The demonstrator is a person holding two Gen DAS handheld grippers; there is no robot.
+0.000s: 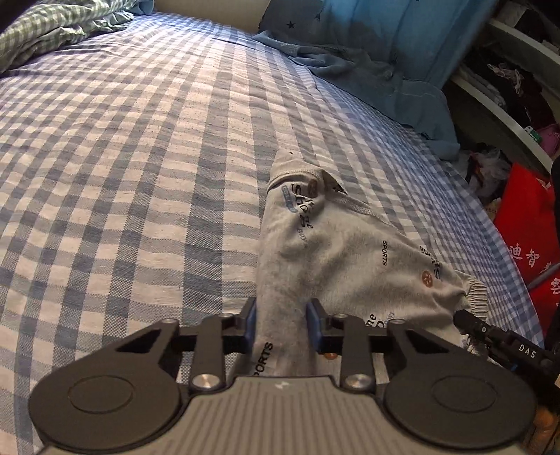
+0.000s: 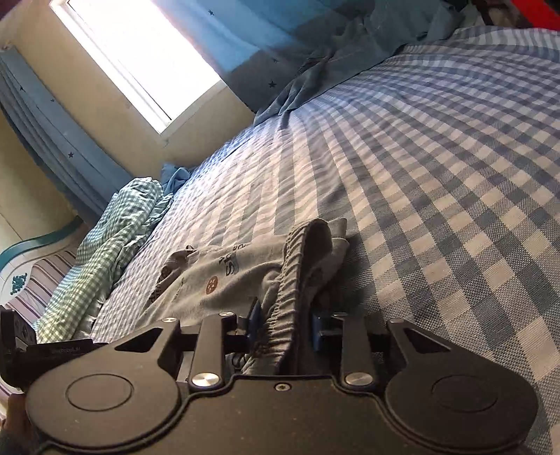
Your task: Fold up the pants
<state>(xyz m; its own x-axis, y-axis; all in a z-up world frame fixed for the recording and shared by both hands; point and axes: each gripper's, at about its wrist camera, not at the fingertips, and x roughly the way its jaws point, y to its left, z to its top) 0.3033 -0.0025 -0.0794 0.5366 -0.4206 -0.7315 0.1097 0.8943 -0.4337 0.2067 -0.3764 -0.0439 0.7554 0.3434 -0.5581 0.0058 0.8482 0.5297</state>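
Left wrist, left gripper jaws clamping soft grey printed pants, right gripper jaws pinching ribbed waistband.

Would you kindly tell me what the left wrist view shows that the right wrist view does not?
Only the left wrist view shows shelves and a red bag beside the bed, and the left gripper closed on a pant leg. Only the right wrist view shows the window and the right gripper closed on the elastic waistband. Both show the grey pants, the checked bedsheet and the blue curtain.
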